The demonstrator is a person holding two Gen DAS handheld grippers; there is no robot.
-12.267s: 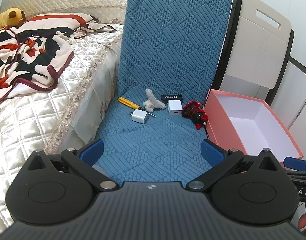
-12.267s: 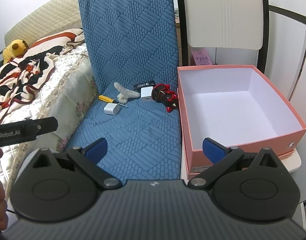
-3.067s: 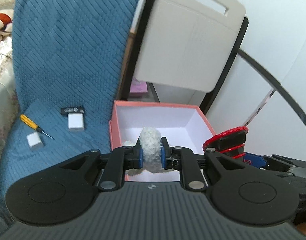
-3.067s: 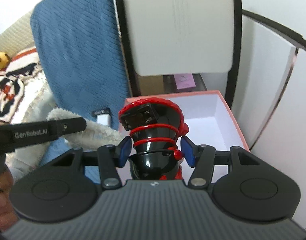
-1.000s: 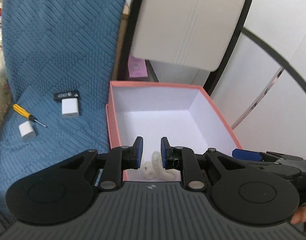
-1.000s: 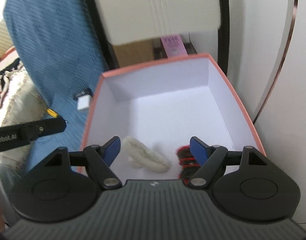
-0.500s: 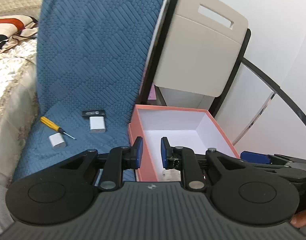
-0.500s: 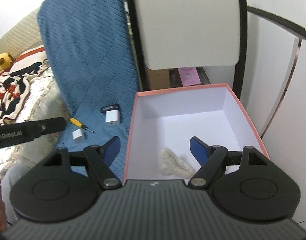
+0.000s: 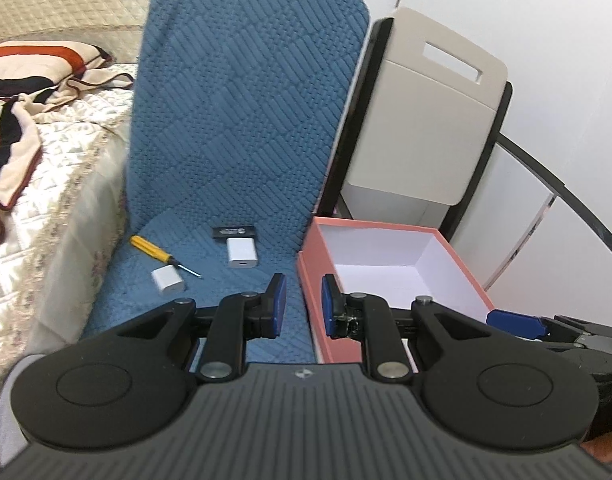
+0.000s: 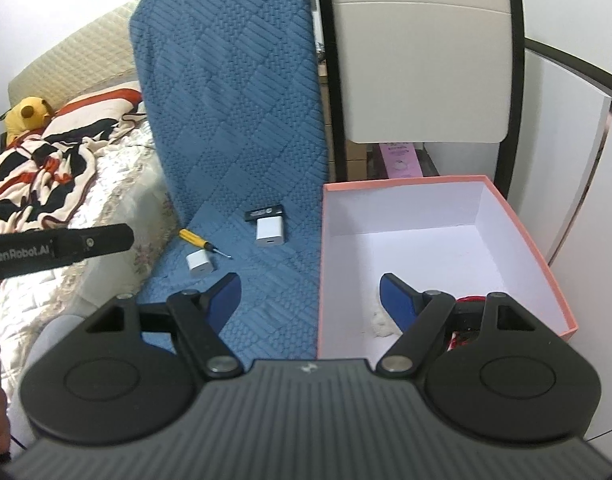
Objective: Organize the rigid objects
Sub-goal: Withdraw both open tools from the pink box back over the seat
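Both grippers are held above the near edge of a blue quilted seat cushion (image 9: pixel 233 128), and nothing is gripped by either. The left gripper (image 9: pixel 301 304) is seen with its blue pads drawn close but not touching — a narrow empty gap is left between them, over the pink box's near left corner. The right gripper (image 10: pixel 310 298) is held with its jaws spread wide and empty, one finger over the cushion, the other over the box interior.

The pink box (image 10: pixel 546 264), white inside, is set just to the right of the cushion, touching its edge. In the right wrist view two things are seen lying on the box floor near its front wall: a white fluffy piece (image 10: pixel 380 322), partly hidden behind the right finger, and a red and black object (image 10: pixel 466 334), mostly covered by the gripper body, so its shape cannot be told.

Four items are left on the cushion seat: a yellow-handled screwdriver (image 9: pixel 151 249), a small white charger (image 9: pixel 168 279) just beside the screwdriver's shaft, a larger white charger (image 9: pixel 241 252), and a flat black device (image 9: pixel 234 233) touching that charger's far end. A beige folding chair back (image 9: pixel 422 128) stands behind the box — a quilted bed (image 9: pixel 37 168) lies to the left.
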